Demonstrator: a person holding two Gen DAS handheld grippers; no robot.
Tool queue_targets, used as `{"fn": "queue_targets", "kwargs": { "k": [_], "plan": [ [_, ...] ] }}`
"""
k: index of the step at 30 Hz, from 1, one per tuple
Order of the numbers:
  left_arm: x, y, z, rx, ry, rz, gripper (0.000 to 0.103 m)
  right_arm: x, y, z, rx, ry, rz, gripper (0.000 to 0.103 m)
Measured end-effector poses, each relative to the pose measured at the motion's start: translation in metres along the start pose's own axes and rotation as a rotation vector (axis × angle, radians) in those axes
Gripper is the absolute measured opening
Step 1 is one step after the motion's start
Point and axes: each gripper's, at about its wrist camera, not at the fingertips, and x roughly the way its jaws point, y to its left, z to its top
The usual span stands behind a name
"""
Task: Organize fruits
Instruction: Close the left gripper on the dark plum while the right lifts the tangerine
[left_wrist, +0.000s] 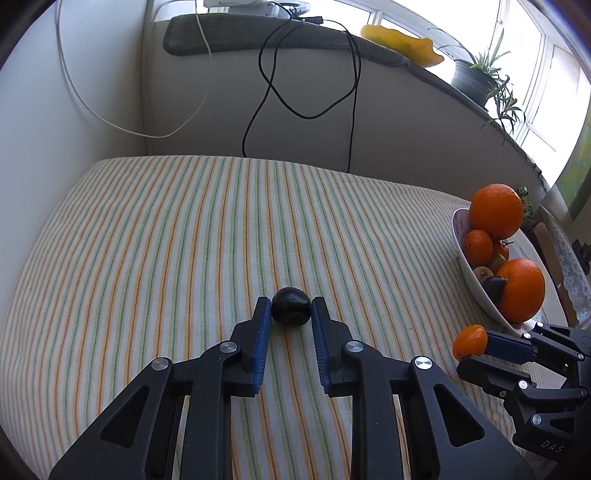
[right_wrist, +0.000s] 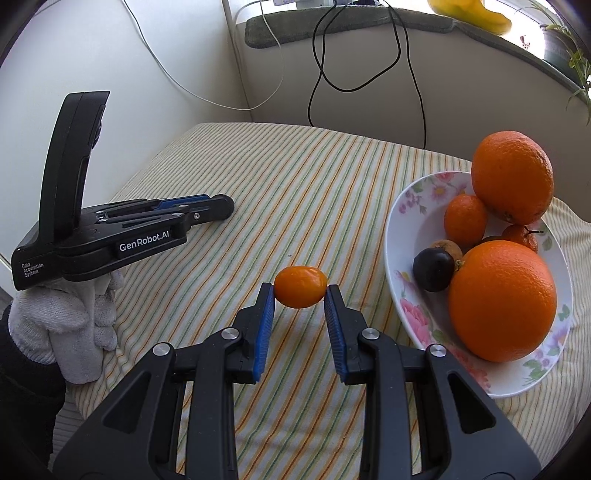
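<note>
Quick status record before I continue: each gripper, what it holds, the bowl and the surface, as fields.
left gripper: fingers on either side of a dark round fruit lying on the cloth; grip not confirmed
right gripper: shut on a small orange fruit, held just left of the bowl
bowl: floral, white; holds two large oranges, smaller orange fruits, one dark fruit
surface: striped cloth

Bright daylight from the windows (left_wrist: 532, 48) far right, blown out to white. Soft shadows fall leftward on the striped cloth (left_wrist: 184, 240). Oranges (right_wrist: 502, 299) show mild sheen, no hard glare. Strong fisheye bending; dark vignette at corners. Focus sharp centrally, softer toward edges.
</note>
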Motion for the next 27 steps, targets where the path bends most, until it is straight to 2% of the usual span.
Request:
{"fn": "queue_targets", "kwargs": {
  "k": [1, 6, 12, 21, 27],
  "plan": [
    [0.003, -0.001, 0.001, 0.004, 0.016, 0.002, 0.033, -0.001, 0.000, 0.000, -0.001, -0.001, 0.002, 0.029],
    [0.008, -0.003, 0.003, 0.014, 0.017, 0.012, 0.033, -0.005, 0.001, 0.000, 0.000, -0.010, 0.010, 0.029],
    [0.007, -0.002, 0.003, 0.004, 0.011, 0.023, 0.022, -0.009, 0.000, -0.002, 0.009, -0.011, 0.021, 0.029],
    [-0.009, -0.011, -0.005, 0.005, -0.018, 0.011, 0.022, -0.029, -0.006, -0.002, 0.010, -0.042, 0.045, 0.029],
    [-0.032, -0.031, -0.008, 0.020, -0.051, -0.012, 0.022, -0.045, -0.016, -0.005, 0.015, -0.066, 0.064, 0.029]
  ]
}}
